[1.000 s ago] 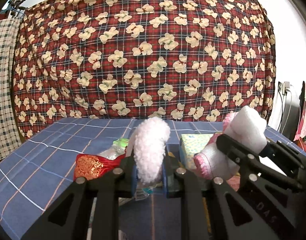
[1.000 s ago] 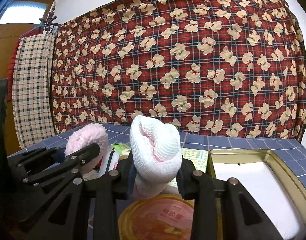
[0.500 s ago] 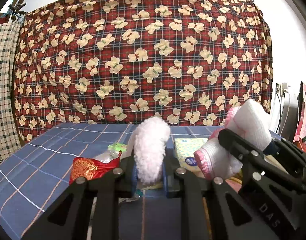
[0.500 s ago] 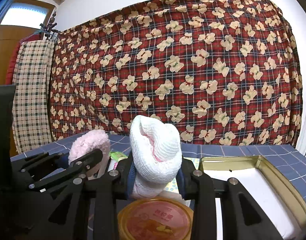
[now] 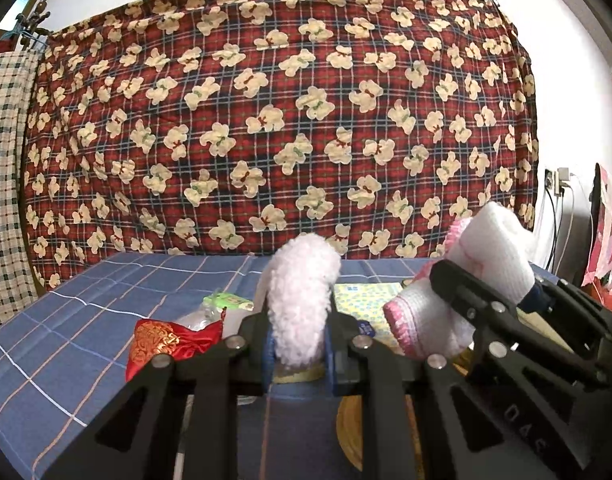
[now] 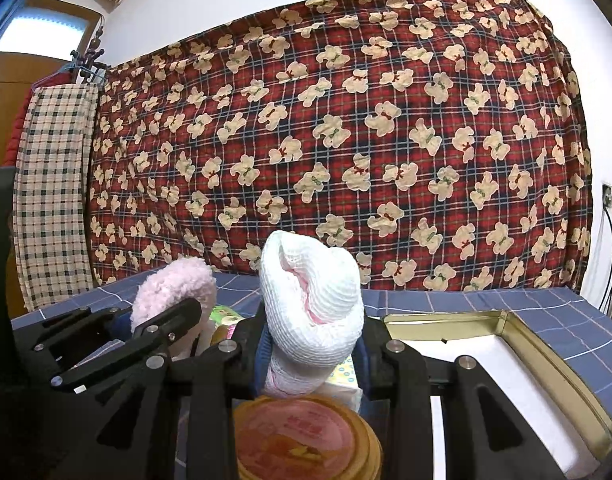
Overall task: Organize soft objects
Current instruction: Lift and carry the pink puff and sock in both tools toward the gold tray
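My left gripper (image 5: 298, 354) is shut on a fluffy pale pink sock (image 5: 302, 296) that stands up between its pads. My right gripper (image 6: 312, 364) is shut on a rolled white knit sock with pink trim (image 6: 312, 304). Each shows in the other's view: the right gripper with the white sock (image 5: 466, 280) is to the right of the left one, and the left gripper with the pink sock (image 6: 174, 292) is to the left of the right one. Both are held side by side, raised over a table with a blue checked cloth (image 5: 86, 312).
A red and gold pouch (image 5: 166, 340), a plastic bottle and a yellow tissue pack (image 5: 366, 296) lie on the cloth. Below the right gripper sits a round tin lid (image 6: 302, 440); an open rectangular gold tin (image 6: 506, 360) is to its right. A bear-print plaid cloth (image 6: 346, 140) hangs behind.
Both views have tilted upward a little, so the table objects sit lower in the frames. Both grips on the socks are unchanged.
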Tool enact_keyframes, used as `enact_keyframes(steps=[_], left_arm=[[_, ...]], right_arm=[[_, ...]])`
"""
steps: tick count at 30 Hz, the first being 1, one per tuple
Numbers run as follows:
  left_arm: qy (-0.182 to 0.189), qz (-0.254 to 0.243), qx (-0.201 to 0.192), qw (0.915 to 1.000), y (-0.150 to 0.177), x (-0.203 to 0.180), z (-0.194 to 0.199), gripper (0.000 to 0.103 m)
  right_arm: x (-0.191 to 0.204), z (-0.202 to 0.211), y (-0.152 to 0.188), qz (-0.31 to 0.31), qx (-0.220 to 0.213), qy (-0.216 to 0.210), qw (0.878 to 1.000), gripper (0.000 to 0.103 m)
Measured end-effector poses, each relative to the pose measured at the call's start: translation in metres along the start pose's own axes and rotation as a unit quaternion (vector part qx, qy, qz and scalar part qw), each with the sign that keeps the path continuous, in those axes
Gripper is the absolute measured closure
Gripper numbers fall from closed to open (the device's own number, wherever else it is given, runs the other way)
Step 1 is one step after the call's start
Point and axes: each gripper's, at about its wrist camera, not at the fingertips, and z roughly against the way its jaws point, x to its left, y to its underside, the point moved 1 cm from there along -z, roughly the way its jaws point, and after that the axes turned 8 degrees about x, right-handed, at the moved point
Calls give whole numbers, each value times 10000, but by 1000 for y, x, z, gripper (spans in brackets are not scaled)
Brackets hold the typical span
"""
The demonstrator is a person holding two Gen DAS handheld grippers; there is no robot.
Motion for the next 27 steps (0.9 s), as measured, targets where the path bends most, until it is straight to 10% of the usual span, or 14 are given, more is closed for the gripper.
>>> enact_keyframes(steps=[27], left_arm=[[377,35,152,9992,-2,-26,-8,86]], right_arm=[[-26,8,1,-248,-30,211,9995,66]])
